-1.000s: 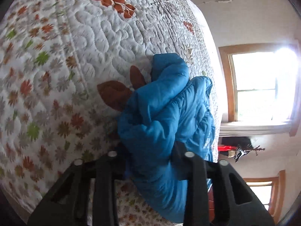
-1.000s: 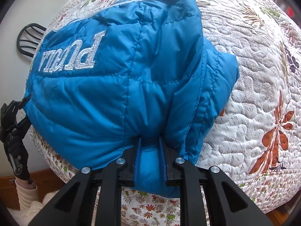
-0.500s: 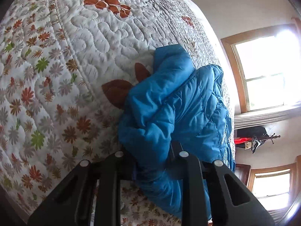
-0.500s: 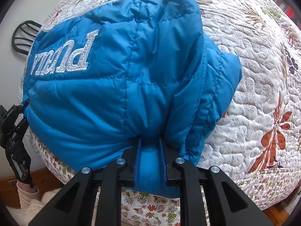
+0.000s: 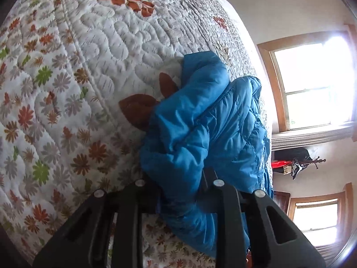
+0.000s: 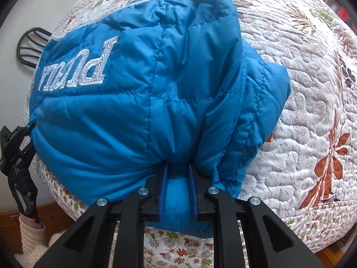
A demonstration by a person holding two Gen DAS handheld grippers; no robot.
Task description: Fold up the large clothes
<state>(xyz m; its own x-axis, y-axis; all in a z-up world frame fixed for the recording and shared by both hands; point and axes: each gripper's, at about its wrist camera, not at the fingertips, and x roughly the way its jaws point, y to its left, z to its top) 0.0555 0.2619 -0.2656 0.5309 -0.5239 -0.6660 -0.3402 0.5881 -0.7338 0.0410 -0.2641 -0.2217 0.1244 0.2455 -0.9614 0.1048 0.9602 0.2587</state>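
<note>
A blue puffer jacket [image 6: 142, 102] with white lettering lies bunched on the quilted floral bed [image 6: 308, 102]. My right gripper [image 6: 177, 178] is shut on a fold of the jacket's near edge at the bed's front side. My left gripper [image 5: 181, 183] is shut on another bunched part of the same jacket [image 5: 205, 122], at the bed's edge. The left gripper also shows in the right wrist view [image 6: 17, 156], at the jacket's far left end. The jacket's underside is hidden.
The floral quilt [image 5: 78, 78] covers the whole bed. A black chair back [image 6: 31, 49] stands by the wall behind the bed. Two windows [image 5: 316, 80] and a coat rack [image 5: 299, 165] are across the room. Wooden floor [image 6: 330, 256] shows below the bed.
Both grippers have pushed the jacket a little farther onto the bed. The lettering has slid left in the right wrist view. Both grips have stayed shut.
</note>
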